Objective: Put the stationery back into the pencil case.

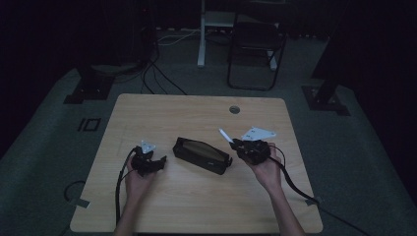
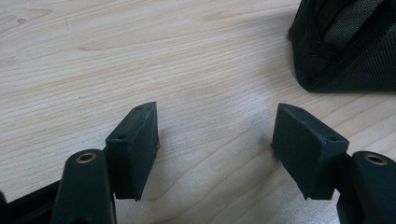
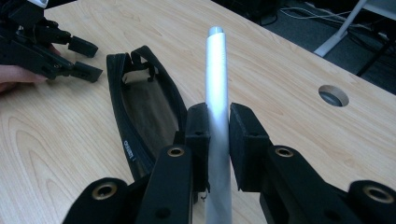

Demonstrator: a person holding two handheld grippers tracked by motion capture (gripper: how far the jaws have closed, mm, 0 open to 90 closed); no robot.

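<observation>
High view: on the wooden bench (image 1: 196,206), a black zippered pencil case (image 1: 201,155) lies unzipped near the middle, slanting toward the right edge. The left gripper (image 1: 158,161) sits just beside the case's left end, on the side of the left edge, held low over the bench. The right gripper (image 1: 235,143) is at the case's right end and holds a white pen (image 1: 225,135) that angles toward the far edge.

Left gripper view: the jaws stand apart with bare bench between them; the pencil case (image 2: 348,46) lies ahead, at the upper right.

Right gripper view: the jaws are clamped on the pen (image 3: 218,88), which rises straight between the pads. The open pencil case (image 3: 144,109) lies just beyond, with the left gripper (image 3: 86,58) at its far end.
</observation>
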